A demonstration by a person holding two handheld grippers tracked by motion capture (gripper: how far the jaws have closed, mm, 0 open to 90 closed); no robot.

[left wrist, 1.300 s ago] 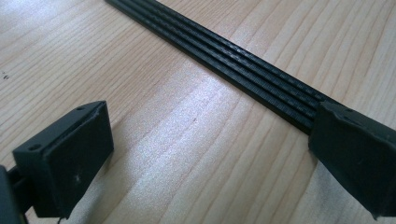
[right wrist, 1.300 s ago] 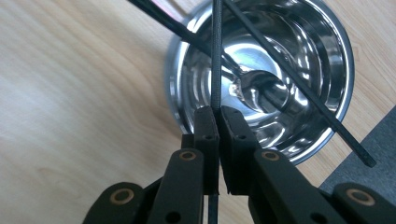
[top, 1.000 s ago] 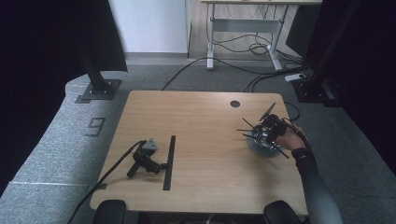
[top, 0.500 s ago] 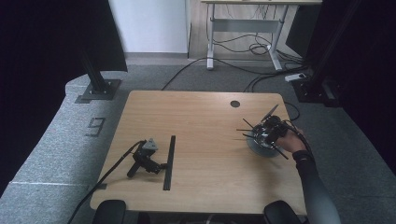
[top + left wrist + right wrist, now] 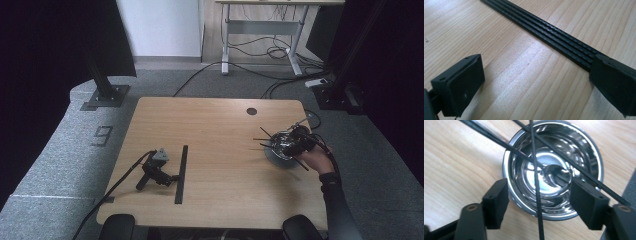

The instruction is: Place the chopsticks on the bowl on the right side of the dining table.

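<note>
Bowl (image 5: 554, 170): steel, shiny, on table (image 5: 215, 130) near its right edge; seen in high view under right tool.
Ties (image 5: 535, 170): thin black strips crossing over bowl, ends sticking out past rim; three count in right gripper view.
Right tool (image 5: 539, 205): held in hand (image 5: 317, 159), above bowl, jaws spread wide either side of one strip, gripping nothing.
Left tool (image 5: 155, 170): lies on table, left side, released, jaws apart.
Bundle (image 5: 544, 35): straight black strips, flat on table just beside left tool.
</note>
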